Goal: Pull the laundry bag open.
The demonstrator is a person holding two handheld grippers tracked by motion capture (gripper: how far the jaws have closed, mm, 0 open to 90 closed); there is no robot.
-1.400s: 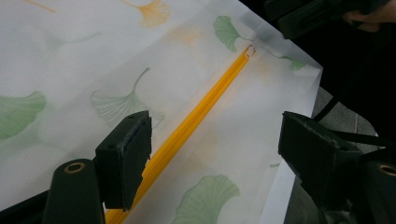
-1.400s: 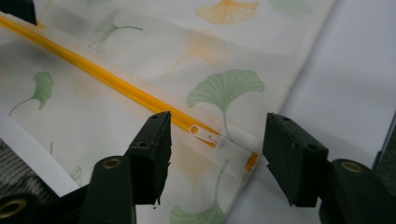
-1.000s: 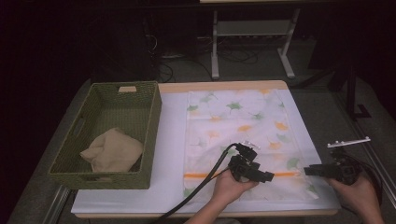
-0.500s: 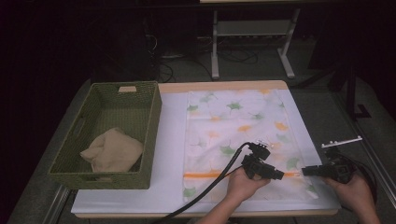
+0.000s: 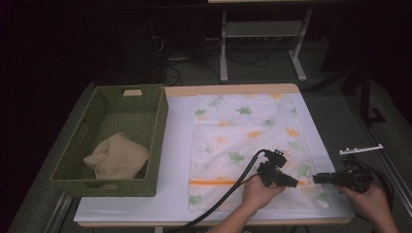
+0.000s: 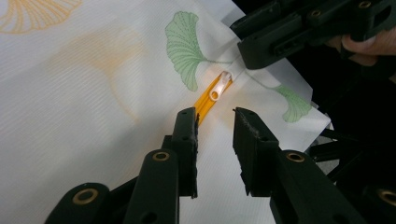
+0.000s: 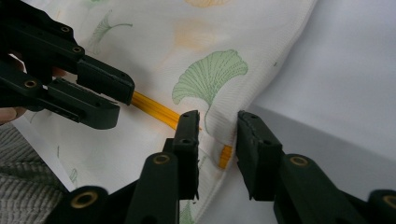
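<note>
A white cloth cover printed with green and orange leaves lies flat on the table, with an orange zipper running across near its front. In the left gripper view the white zipper pull lies just ahead of my left gripper. Its jaws have just been closing but stand apart over the zipper tape, gripping nothing. My right gripper is at the cover's right edge. Its jaws have just been opening, and a raised fold of cloth stands loosely between them. The two grippers nearly meet tip to tip.
A green woven basket stands at the left with a tan cloth inside. A white sheet covers the tabletop under the cover. A black cable trails from my left gripper toward the front edge.
My left gripper has slid right along the zipper toward the right gripper and its jaws have narrowed. The right hand has stayed in place.
</note>
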